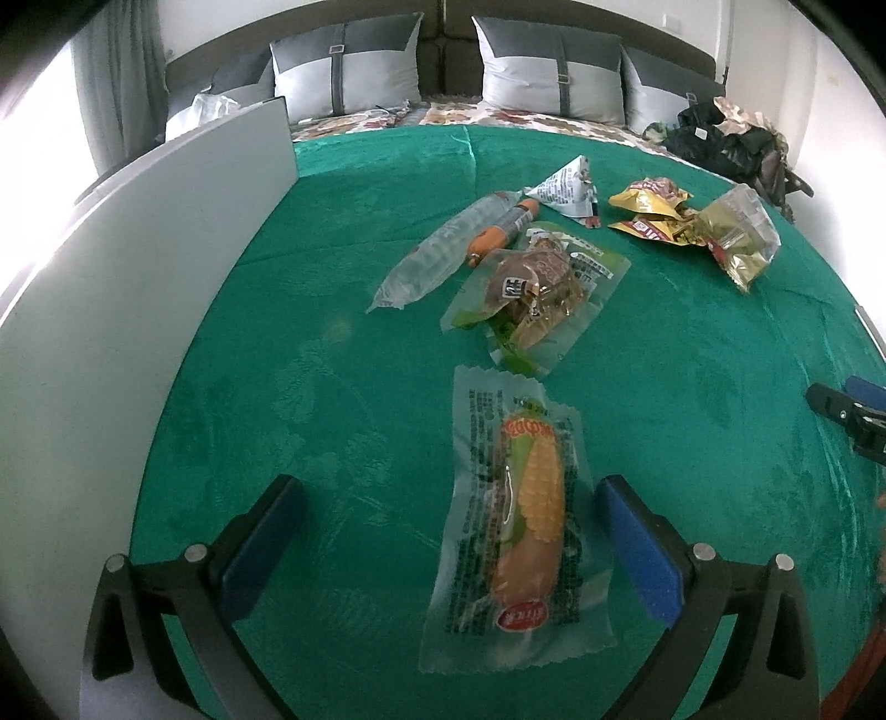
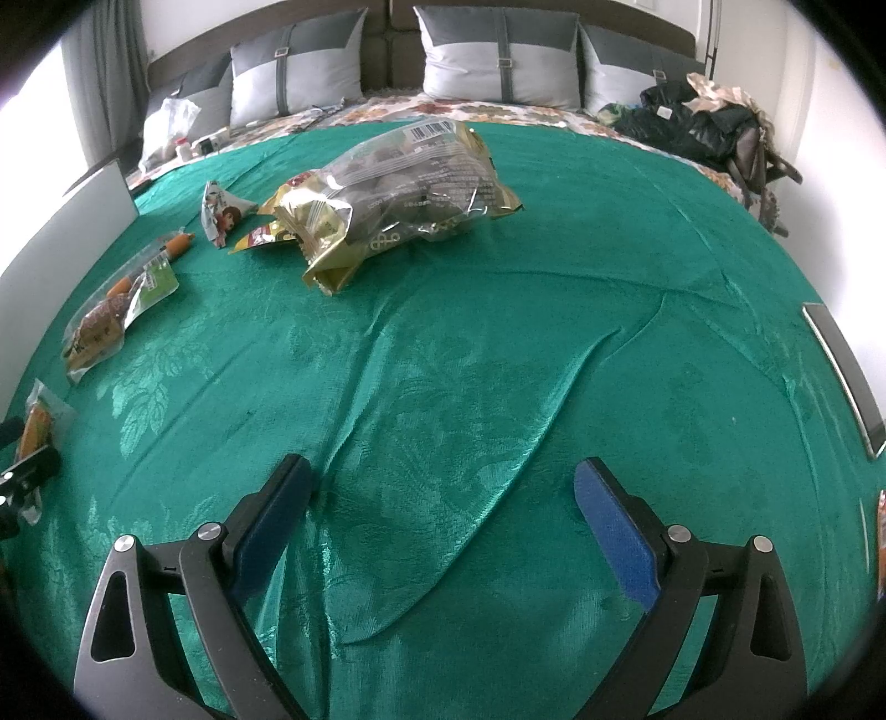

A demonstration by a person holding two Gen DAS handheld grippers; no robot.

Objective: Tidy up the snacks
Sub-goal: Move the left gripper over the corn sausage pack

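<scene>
Left gripper (image 1: 448, 498) is spread wide with its blue pads (image 1: 637, 548) well apart, and the corn sausage packet (image 1: 518, 509) lies flat on the green bedspread (image 1: 277, 387) right between them. Neither pad touches it, though the right-side pad is just beside the wrapper's edge. The packet is clear plastic with a yellow corn picture and a red round logo at the near end.

Further up the spread there's a little cluster: a clear packet with brown meat snack and green trim (image 1: 534, 291), a long clear tube-shaped packet (image 1: 432, 255) beside it, and an orange sausage stick (image 1: 113, 0) wedged between those two. Behind them sits a white triangular packet (image 1: 565, 188), and off to the right a yellow wrapper (image 1: 650, 213) touching a crinkly clear-gold bag (image 1: 739, 235).

Right gripper (image 2: 443, 487) also stands wide apart, nothing between its fingers, just wrinkled green cloth under it. From that view the big clear-gold bag (image 2: 398, 183) sits well ahead, near the middle of the bed.

A pale grey panel (image 1: 138, 277) stands along the left side. Grey pillows (image 1: 346, 69) line the headboard, and a pile of dark clothes (image 1: 725, 138) sits at the far right corner.
</scene>
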